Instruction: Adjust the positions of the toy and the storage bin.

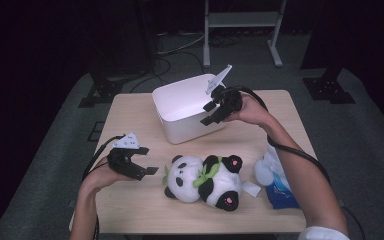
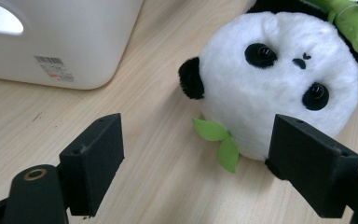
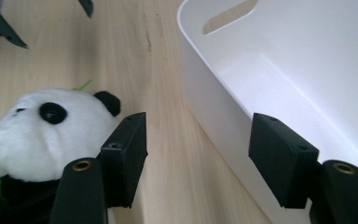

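A black-and-white panda plush (image 1: 205,180) lies on its back at the front middle of the wooden table (image 1: 130,115), a green leaf at its neck. My left gripper (image 1: 149,160) hovers just left of the panda's head, jaws open and empty. In the left gripper view the panda's face (image 2: 270,84) sits beyond the right jaw of the left gripper (image 2: 205,158). A white plastic bin (image 1: 187,107) stands at the back middle. My right gripper (image 1: 208,114) hangs open over the bin's front right rim. In the right gripper view the right gripper (image 3: 200,154) straddles the bin's wall (image 3: 223,121), with the panda (image 3: 42,135) to the left.
A blue and white soft toy (image 1: 275,180) lies at the table's right front, next to the panda. The bin (image 3: 298,60) looks empty inside and has handle slots. A metal stand (image 1: 242,30) is on the floor beyond the table.
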The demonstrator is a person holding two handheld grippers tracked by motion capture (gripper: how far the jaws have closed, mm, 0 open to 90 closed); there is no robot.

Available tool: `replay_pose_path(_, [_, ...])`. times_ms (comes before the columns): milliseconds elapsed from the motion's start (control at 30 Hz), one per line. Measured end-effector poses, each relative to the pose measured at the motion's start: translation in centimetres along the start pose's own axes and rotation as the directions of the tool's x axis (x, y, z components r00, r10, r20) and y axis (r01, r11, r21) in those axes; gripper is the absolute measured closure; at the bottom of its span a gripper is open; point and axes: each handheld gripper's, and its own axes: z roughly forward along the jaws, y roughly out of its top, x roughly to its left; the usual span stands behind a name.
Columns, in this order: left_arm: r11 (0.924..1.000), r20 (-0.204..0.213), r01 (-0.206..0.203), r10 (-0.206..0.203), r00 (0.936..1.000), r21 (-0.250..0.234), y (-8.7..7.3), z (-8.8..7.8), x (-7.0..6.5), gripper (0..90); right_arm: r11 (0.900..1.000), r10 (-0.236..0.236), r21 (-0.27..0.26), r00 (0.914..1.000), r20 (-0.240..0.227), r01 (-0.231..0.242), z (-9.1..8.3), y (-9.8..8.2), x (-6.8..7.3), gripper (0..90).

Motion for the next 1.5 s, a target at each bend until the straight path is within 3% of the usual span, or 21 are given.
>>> replay_pose_path(300, [0.9999,0.008,0.011,-0.011,0.9999,0.005,-0.2,0.2,0.2,16.7,1.0,-0.007,0.023,0.9997,0.024,0.006,1.7,0.4,-2.0,37.6])
replay_pose_path(667, [1.0,0.01,0.005,-0.005,0.9999,0.005,-0.2,0.1,0.1,16.7,0.998,-0.023,0.061,0.9983,0.053,0.02,3.5,-0.1,-3.1,51.9])
replay_pose_path(1000, [0.9999,0.014,0.011,-0.011,0.9998,0.009,-0.2,0.3,0.0,16.7,0.997,-0.023,0.069,0.9977,0.064,0.019,3.6,-0.5,-2.9,68.5])
replay_pose_path(1500, [0.9999,0.026,0.005,-0.005,0.9997,0.012,0.0,0.6,-0.3,16.7,0.994,-0.053,0.102,0.9979,0.037,0.049,2.6,-1.5,0.0,78.1])
